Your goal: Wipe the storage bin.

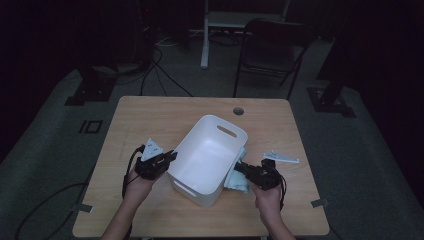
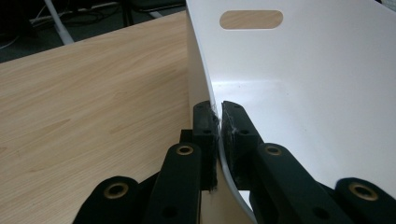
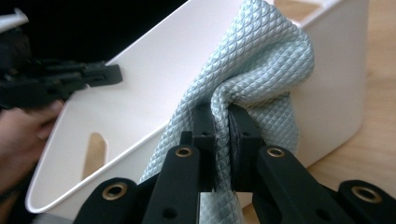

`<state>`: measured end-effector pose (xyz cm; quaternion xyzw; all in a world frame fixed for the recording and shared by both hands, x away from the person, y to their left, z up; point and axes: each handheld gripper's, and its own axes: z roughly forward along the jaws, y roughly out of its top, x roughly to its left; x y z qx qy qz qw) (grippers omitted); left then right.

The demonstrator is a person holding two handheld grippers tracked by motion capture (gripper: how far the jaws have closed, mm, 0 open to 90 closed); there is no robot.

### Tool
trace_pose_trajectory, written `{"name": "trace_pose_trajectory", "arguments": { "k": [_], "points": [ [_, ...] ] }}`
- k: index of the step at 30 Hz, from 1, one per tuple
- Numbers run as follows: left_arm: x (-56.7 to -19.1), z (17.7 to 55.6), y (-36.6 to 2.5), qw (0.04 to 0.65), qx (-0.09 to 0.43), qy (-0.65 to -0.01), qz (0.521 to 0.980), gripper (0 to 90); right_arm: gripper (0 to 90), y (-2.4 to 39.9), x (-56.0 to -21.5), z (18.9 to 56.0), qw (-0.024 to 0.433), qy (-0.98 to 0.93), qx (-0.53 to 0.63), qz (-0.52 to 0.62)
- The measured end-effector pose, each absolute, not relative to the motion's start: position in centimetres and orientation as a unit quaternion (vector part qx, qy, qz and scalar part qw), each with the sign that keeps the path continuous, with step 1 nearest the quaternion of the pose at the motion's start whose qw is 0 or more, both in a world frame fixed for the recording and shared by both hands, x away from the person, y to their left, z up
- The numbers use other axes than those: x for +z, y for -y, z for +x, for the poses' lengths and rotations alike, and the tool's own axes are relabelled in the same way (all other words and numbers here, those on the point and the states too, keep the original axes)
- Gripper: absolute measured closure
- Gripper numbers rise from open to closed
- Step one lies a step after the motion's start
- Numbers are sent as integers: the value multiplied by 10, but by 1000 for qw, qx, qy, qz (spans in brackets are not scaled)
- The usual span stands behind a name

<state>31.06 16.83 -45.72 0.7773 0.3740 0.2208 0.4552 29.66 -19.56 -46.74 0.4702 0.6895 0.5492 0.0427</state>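
1. Looking down from the high view, I see the wooden table as the biggest thing here, with a round hole near its far edge.
2. A white bin sits near the middle of the table, tipped so that its open top faces up and toward me, with a slot handle in its far wall.
3. A pale blue-green cloth with a quilted diamond pattern hangs against the outside of the bin's right wall; in the high view it shows as a light patch between the bin and my right hand.
4. My left hand-held gripper is at the bin's left wall. In the left gripper view its jaws are clamped on that thin white wall, one jaw outside and one inside.
5. My right hand-held gripper is clamped on a fold of the cloth, the fabric bunched tight between the jaws and draping down on either side of them.
6. A small pale flat piece lies on the table just beyond my right hand, apart from the bin.
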Motion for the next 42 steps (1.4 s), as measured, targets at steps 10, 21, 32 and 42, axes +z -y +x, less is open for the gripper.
{"name": "trace_pose_trajectory", "arguments": {
  "k": [10, 21, 32, 42],
  "points": [
    [-457, 311, -167, 456, 217, -371, 779, 841, 838, 194, -493, 302, 48, -687, 527, 498],
    [-457, 311, -166, 455, 219, -372, 779, 840, 840, 195, -527, 317, 33, -691, 482, 537],
    [-457, 311, -166, 457, 220, -377, 775, 838, 841, 193, -553, 329, 4, -703, 438, 560],
    [-458, 311, -166, 458, 223, -385, 769, 841, 840, 196, -516, 303, -18, -683, 506, 526]
  ]
}}
